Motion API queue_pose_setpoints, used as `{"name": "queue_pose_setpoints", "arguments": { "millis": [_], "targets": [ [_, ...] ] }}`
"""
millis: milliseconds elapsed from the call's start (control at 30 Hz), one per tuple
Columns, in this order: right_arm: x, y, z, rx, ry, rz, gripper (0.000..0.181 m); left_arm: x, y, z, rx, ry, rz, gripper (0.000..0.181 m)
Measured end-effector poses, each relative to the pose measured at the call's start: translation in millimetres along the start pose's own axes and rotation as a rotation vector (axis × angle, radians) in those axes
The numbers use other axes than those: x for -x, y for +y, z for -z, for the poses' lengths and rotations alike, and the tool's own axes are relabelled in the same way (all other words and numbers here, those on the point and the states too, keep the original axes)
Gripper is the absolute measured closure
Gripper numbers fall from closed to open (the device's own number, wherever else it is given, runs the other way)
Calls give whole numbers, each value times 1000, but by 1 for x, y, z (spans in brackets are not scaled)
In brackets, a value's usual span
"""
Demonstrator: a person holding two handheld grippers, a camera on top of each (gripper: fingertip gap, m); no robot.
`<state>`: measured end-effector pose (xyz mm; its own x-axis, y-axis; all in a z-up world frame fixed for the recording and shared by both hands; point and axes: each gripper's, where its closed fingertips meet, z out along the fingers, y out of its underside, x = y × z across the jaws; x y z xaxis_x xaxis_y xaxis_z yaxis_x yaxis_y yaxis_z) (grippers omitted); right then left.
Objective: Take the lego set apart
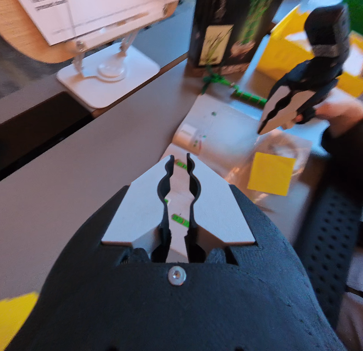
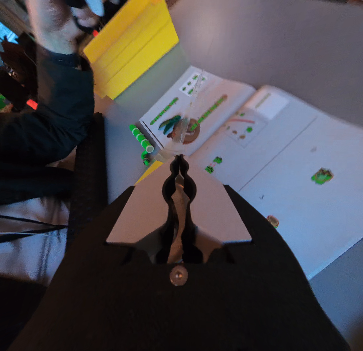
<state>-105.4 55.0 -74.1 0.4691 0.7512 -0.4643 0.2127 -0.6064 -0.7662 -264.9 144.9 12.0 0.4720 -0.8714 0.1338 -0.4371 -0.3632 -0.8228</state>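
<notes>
The left tool (image 1: pixel 180 158) hangs above the grey surface (image 1: pixel 110 155) with a narrow gap between its fingers and nothing in it. Through that gap show parts of a white instruction page (image 1: pixel 225 129) with small green printed figures, lying flat below.

The right tool (image 2: pixel 180 157) has its fingertips pressed together on the edge of a clear plastic bag (image 2: pixel 188 123), which stretches away from the tips over the open instruction booklet (image 2: pixel 275 155). In the left wrist view the same tool (image 1: pixel 264 125) appears farther off, over the crumpled clear bag (image 1: pixel 282 147), with a hand (image 1: pixel 334 114) behind it. There the tips look nearly together, though the blur hides just what they pinch.

The lego set's green stalk (image 2: pixel 141 136), a row of round green segments, lies on the surface just beside the near left edge of the booklet, with a small green curled piece (image 2: pixel 145 158) at its end. In the left wrist view a green segmented stalk (image 1: pixel 249 98) lies along the far edge of the page, with a darker green leafy cluster (image 1: pixel 213 80) by it.

A yellow box (image 2: pixel 133 45) sits toward the surface's far left side in the right wrist view. A yellow square (image 1: pixel 271 172) rests by the clear bag. At the far edge stand a dark box with plant pictures (image 1: pixel 231 27) and a clear stand holding a printed sheet (image 1: pixel 94 13) on a white base (image 1: pixel 108 82). A person's dark sleeve (image 2: pixel 49 110) fills the left of the right wrist view.
</notes>
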Motion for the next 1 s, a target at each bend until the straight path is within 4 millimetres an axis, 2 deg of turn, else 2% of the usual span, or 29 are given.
{"name": "queue_pose_setpoints", "arguments": {
  "millis": [167,300,367,467,600,767,833,1000],
  "targets": [
    [26,-26,24,-165,-16,151,181,-23,-13,0,-156,267,34,163],
    [41,-33,40,-255,-65,206,181,-46,-22,8,-253,509,71,138],
    [47,-36,46,-287,-88,233,181,-50,-26,7,-307,562,68,122],
    [62,-36,49,-321,-130,336,181,-56,-28,7,-364,653,80,110],
    [83,-35,50,-332,-153,473,181,-55,-25,5,-410,731,121,115],
    [105,-32,47,-329,-183,563,181,-60,-11,-15,-349,753,137,107],
    [107,-32,46,-330,-181,572,181,-66,-13,-13,-365,803,154,106],
    [101,-34,45,-338,-162,540,181,-84,-16,9,-385,1003,181,107]
  ]
}}
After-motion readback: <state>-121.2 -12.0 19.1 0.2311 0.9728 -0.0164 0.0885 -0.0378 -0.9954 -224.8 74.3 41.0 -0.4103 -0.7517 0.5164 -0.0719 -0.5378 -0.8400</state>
